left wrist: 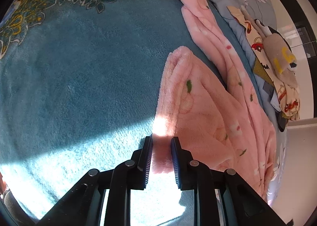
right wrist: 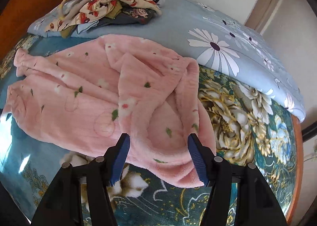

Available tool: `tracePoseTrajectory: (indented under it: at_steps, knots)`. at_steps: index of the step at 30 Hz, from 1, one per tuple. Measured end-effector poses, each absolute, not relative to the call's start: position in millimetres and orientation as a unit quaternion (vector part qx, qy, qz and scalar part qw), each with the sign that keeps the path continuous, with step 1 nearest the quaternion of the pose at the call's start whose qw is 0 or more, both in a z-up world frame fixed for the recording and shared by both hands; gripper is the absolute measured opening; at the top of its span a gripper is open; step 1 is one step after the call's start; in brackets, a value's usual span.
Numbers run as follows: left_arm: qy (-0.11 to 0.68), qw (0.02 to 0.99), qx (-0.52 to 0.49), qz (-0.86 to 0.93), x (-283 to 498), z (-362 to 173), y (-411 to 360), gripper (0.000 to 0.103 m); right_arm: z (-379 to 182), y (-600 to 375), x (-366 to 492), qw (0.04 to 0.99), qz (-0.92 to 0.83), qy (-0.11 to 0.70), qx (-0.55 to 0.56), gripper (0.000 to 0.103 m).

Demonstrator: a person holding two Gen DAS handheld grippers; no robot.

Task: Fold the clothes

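A pink fleece garment (right wrist: 95, 95) with small flowers and green leaves lies crumpled on a teal flowered blanket (right wrist: 237, 119). In the left wrist view the same pink garment (left wrist: 208, 107) runs along the right side, and my left gripper (left wrist: 162, 140) is shut on a strip of its near edge. My right gripper (right wrist: 158, 138) is open, its jaws wide on either side of the garment's near waist end, which lies between them. The garment's legs stretch off to the left in the right wrist view.
A pile of printed clothes (right wrist: 111, 6) lies on a grey-blue daisy quilt (right wrist: 218, 33) at the back of the bed. In the left wrist view the same pile (left wrist: 277, 61) lies at the right. A wooden bed frame (right wrist: 23, 0) rims the bed.
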State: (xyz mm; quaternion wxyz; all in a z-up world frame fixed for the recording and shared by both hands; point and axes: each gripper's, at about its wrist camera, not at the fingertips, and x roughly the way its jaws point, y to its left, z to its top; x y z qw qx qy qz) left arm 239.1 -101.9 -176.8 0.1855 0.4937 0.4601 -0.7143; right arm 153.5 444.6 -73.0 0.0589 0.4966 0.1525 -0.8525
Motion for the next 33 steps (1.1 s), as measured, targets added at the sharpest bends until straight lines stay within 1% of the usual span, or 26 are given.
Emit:
tracePoseTrajectory:
  at_steps: [3,4,6,7,8,10,11,14,16,21,24,27,28,30,31,33]
  knots:
    - [0.469,0.181,0.492,-0.711,246.4,-176.6,-102.3,0.019,-83.3,432.4,145.7,0.068,-0.836,0.184,0.513,0.062]
    - [0.470,0.177,0.492,-0.711,249.4,-175.6,-102.4,0.016,-90.0,432.2,142.2,0.065,-0.825,0.184,0.531,0.062]
    - [0.462,0.167,0.497,-0.716,247.8,-173.9,-101.0,0.011,-100.1,436.0,138.9,0.054,-0.812,0.173,0.555,0.057]
    - [0.455,0.164,0.499,-0.719,247.4,-172.4,-99.8,0.008,-102.2,439.5,138.6,0.049,-0.810,0.163,0.560,0.044]
    - [0.448,0.162,0.501,-0.723,247.2,-170.8,-98.5,0.006,-103.2,443.4,138.3,0.043,-0.809,0.151,0.566,0.027]
    - [0.441,0.161,0.500,-0.728,247.5,-167.5,-97.7,0.005,-101.4,450.5,138.4,0.026,-0.810,0.130,0.571,0.013]
    - [0.437,0.162,0.497,-0.732,248.1,-164.3,-98.7,0.004,-98.7,452.7,139.1,0.018,-0.811,0.124,0.572,0.009]
    - [0.419,0.166,0.485,-0.750,249.3,-149.0,-107.5,0.004,-75.9,455.7,141.9,0.008,-0.825,0.099,0.556,0.007]
    - [0.409,0.171,0.471,-0.763,248.1,-134.5,-122.1,0.003,-48.0,457.1,144.5,0.021,-0.841,0.054,0.538,0.006]
    - [0.395,0.181,0.428,-0.792,258.6,-83.4,-177.8,0.003,44.0,443.4,158.6,0.094,-0.879,-0.065,0.464,0.006]
    - [0.359,0.195,0.403,-0.819,266.2,-45.6,-205.1,0.003,101.7,446.1,178.3,0.139,-0.894,-0.132,0.405,0.005]
    - [0.331,0.212,0.388,-0.833,287.0,-20.0,-226.4,0.003,144.5,470.5,200.0,0.136,-0.909,-0.172,0.353,0.005]
    - [0.322,0.217,0.384,-0.838,293.8,-12.1,-233.3,0.003,153.2,480.1,206.5,0.124,-0.915,-0.175,0.342,0.005]
    - [0.318,0.229,0.397,-0.830,301.4,-23.5,-240.9,0.003,155.3,502.0,215.4,0.082,-0.922,-0.165,0.341,0.005]
    - [0.318,0.234,0.405,-0.825,304.6,-32.0,-244.1,0.003,148.5,515.1,219.2,0.060,-0.920,-0.164,0.351,0.005]
    - [0.312,0.248,0.436,-0.807,310.9,-61.7,-244.2,0.003,113.2,543.0,223.7,0.011,-0.905,-0.164,0.392,0.005]
